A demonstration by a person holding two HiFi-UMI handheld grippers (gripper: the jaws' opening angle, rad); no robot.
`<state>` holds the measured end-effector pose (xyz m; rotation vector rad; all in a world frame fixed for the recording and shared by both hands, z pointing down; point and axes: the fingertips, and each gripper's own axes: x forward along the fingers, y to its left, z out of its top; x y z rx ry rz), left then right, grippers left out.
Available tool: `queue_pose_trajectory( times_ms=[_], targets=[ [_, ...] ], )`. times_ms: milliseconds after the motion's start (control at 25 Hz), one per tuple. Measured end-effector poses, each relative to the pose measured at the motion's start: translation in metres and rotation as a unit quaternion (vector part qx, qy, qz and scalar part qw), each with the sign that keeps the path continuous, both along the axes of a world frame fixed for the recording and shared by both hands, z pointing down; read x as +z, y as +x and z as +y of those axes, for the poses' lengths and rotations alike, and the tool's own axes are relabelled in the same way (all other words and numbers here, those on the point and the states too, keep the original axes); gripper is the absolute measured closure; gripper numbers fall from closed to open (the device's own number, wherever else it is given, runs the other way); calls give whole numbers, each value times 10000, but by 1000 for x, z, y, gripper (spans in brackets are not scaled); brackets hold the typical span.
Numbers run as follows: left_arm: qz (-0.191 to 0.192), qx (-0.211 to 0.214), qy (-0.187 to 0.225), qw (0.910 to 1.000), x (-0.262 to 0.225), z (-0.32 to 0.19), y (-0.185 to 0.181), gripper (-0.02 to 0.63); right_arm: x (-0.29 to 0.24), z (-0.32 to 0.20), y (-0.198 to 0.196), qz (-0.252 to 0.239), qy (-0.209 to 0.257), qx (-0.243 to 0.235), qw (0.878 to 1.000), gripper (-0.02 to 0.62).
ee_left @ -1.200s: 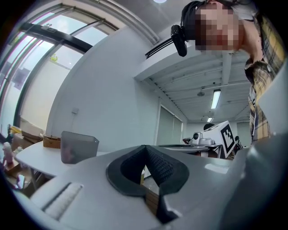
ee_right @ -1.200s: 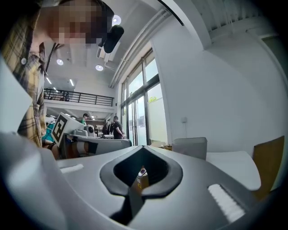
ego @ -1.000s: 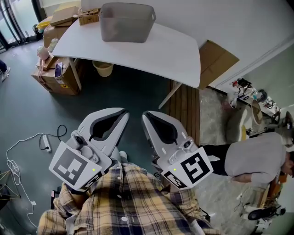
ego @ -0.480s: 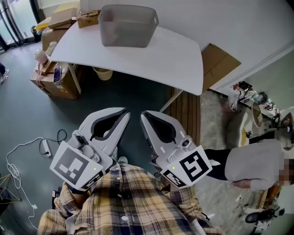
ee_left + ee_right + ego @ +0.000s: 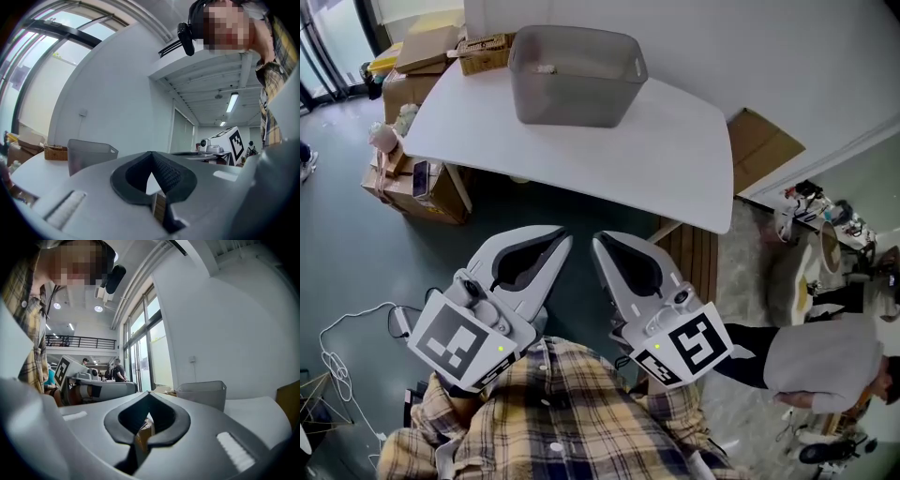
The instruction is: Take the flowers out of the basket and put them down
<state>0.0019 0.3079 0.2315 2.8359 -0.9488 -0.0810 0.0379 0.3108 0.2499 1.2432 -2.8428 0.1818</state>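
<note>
Your left gripper [image 5: 565, 240] is closed, jaws tip to tip with nothing between them. Same for your right gripper [image 5: 598, 242]: jaws pressed together and empty. You hold both level and side by side, out in front of your plaid shirt [image 5: 553, 412]. Their tips are close together and aimed at the table [image 5: 675, 164], well short of its near edge. The grey basket [image 5: 574, 80] sits upright on the table's far side, next to the wall. Both gripper views show it beyond the closed jaws, well apart from them. A small pale bit [image 5: 546, 67] shows inside the basket by its far wall, too small to tell if it's a flower. Cardboard boxes [image 5: 408, 183] sit on the floor at the table's left end. Another person [image 5: 820, 352] in grey is off the table's right end.
</note>
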Motion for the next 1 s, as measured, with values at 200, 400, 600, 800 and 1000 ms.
queue_pose_trajectory(
  times_ms=[200,400,600,800,1000],
  targets=[
    [-65,16,-59,10000,6,-54,-19,594,5,-54,-20,-26,-44,-14,10000,589],
    [-145,75,-94,9998,14,-95,-36,594,9,-96,-37,-32,-34,24,10000,589],
    [-174,124,-100,9997,16,-126,-53,594,11,-128,-42,-63,-53,249,9997,589],
    [-127,136,-144,9997,19,-150,-59,594,13,-151,-41,-7,-96,403,9991,589],
    [-94,89,-188,9997,24,-172,-58,594,16,-174,-38,44,-137,386,9992,589]
  ],
)
